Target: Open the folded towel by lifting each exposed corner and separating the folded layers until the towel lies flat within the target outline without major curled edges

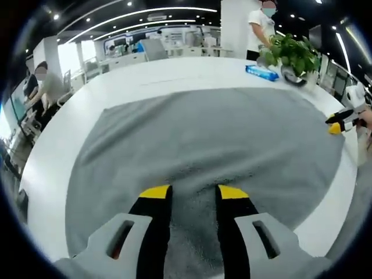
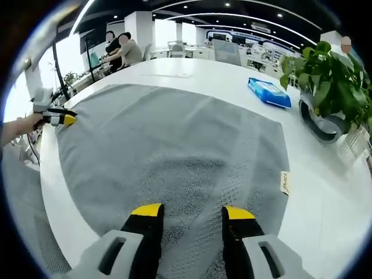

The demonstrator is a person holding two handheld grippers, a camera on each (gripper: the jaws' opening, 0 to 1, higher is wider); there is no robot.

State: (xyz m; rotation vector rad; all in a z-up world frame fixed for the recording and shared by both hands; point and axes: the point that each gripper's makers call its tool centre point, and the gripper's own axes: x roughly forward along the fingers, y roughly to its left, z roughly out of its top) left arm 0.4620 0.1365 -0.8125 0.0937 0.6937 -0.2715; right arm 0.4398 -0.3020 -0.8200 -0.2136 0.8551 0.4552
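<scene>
1. A white desk (image 1: 174,72) carried a grey towel (image 1: 221,139) spread nearly flat; the room behind was an open office with ceiling strip lights, more desks and seated people; one person stood at the far edge in the left gripper view.
2. A potted plant (image 2: 328,75) stood near the far right corner of the desk; a blue pack (image 2: 268,92) lay just beside it, clear of the towel.
3. The left gripper (image 1: 195,192) had its jaws parted, both yellow tips resting on the towel at its near edge with a strip of cloth between them; nothing was clamped.
4. The right gripper (image 2: 192,212) was likewise parted, tips down on the towel by its near edge; it held nothing.
5. In the right gripper view the left gripper showed at the towel's left corner, a hand (image 2: 17,129) behind it; whether it pinched the cloth there I could not tell.
6. The towel covered most of the desk's near half; its long axis ran across the desk, side to side; a small label (image 2: 285,182) sat at its right edge.
</scene>
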